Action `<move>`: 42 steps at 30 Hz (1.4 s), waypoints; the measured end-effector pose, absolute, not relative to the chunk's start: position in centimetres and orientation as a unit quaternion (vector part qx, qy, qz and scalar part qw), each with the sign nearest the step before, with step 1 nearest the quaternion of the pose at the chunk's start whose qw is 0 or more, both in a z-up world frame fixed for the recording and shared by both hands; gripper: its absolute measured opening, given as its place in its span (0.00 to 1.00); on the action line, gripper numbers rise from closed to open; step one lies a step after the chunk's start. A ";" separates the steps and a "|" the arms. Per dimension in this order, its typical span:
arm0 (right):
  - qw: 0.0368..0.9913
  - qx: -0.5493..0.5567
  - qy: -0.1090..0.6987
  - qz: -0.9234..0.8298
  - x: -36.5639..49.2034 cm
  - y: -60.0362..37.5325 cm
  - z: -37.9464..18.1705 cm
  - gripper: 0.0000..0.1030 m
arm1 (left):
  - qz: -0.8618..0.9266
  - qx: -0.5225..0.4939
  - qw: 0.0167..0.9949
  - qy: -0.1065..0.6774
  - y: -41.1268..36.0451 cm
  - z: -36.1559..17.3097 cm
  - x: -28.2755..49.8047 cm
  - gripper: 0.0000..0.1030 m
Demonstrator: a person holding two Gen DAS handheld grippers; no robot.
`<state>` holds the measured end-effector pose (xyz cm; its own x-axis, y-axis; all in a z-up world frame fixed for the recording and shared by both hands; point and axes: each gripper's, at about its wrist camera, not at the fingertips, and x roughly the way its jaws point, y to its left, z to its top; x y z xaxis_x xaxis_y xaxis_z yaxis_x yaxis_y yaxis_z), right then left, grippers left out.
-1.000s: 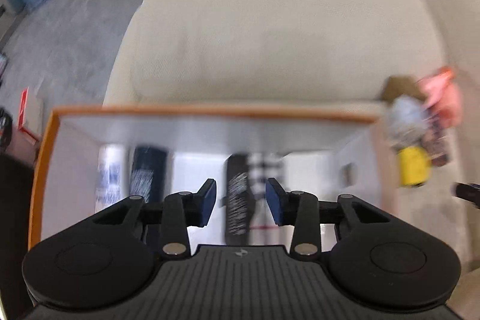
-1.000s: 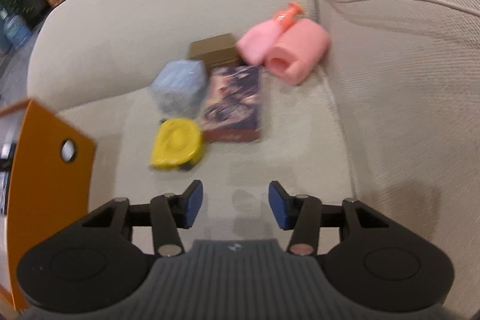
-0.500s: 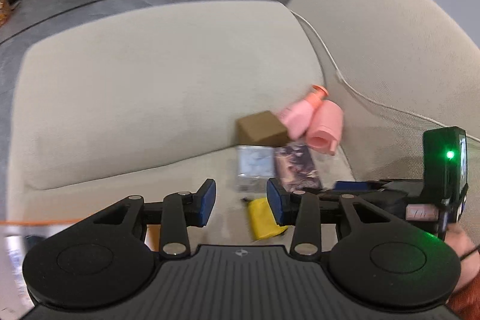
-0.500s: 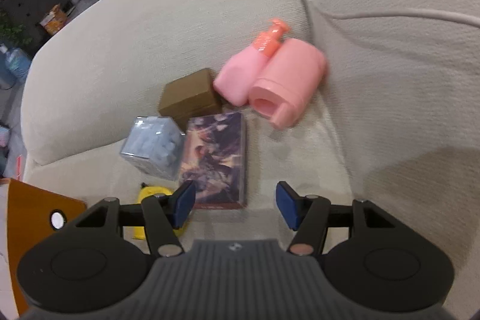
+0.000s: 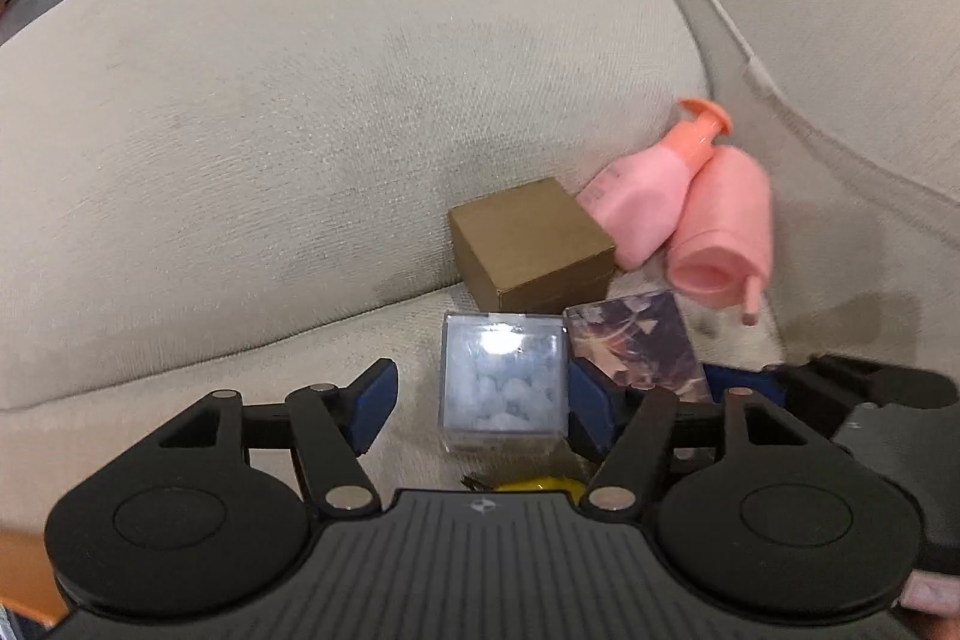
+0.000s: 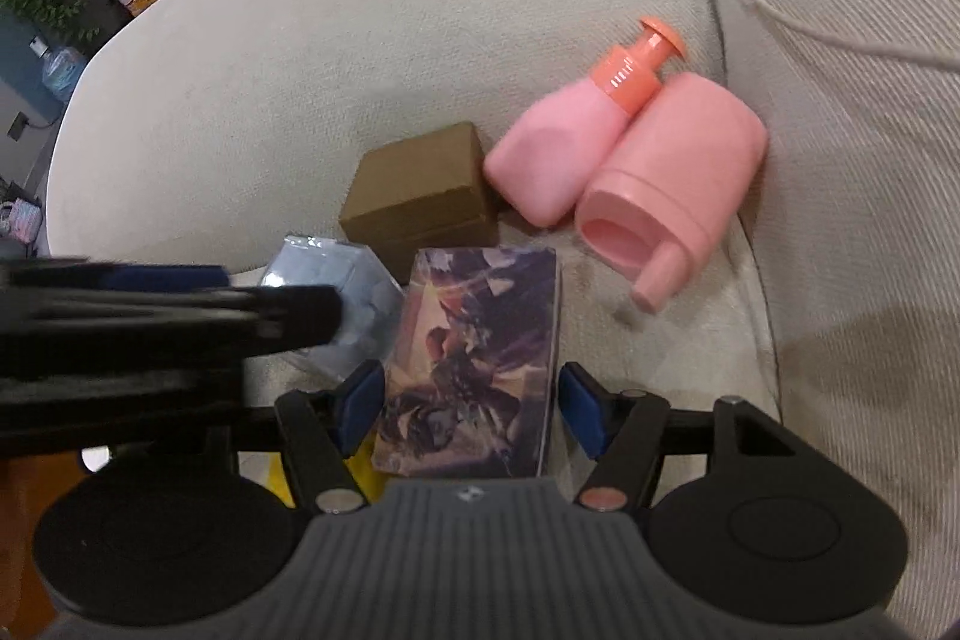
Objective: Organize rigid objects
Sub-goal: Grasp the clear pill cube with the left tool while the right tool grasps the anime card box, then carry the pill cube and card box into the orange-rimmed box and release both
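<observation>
Several rigid objects lie on a beige sofa seat. My left gripper (image 5: 480,415) is open, its jaws on either side of a clear cube of pale blue pieces (image 5: 503,382), which also shows in the right wrist view (image 6: 354,292). My right gripper (image 6: 465,409) is open around a purple illustrated box (image 6: 474,358), also visible in the left wrist view (image 5: 636,346). Behind them sit a brown cardboard box (image 5: 531,244), a pink pump bottle (image 6: 576,136) and a pink cup (image 6: 672,178). A yellow object (image 5: 540,484) peeks out under the left gripper.
The sofa backrest (image 5: 330,70) rises behind the objects and the armrest (image 6: 840,160) stands to the right, with a white cable (image 6: 780,16) on it. An orange bin edge (image 5: 24,568) is at the lower left. The left gripper's arm (image 6: 150,328) crosses the right view.
The left gripper swung from the orange bin over to the sofa objects and now straddles the clear cube. The right gripper advanced and now straddles the purple box.
</observation>
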<state>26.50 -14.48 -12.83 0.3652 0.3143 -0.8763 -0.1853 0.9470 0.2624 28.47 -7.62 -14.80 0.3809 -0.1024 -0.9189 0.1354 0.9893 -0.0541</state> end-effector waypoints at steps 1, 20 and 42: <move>0.826 0.055 0.540 0.153 26.5 -14.3 -12.9 0.64 | -0.073 0.018 0.828 0.556 -7.7 -15.1 28.7 0.70; 0.839 0.043 0.518 0.158 26.7 -14.4 -13.3 0.58 | -0.063 -0.012 0.840 0.539 -6.1 -11.9 28.0 0.50; 0.844 0.094 0.438 0.295 16.3 -8.1 1.5 0.58 | -0.013 -0.029 0.892 0.451 8.3 1.3 13.5 0.50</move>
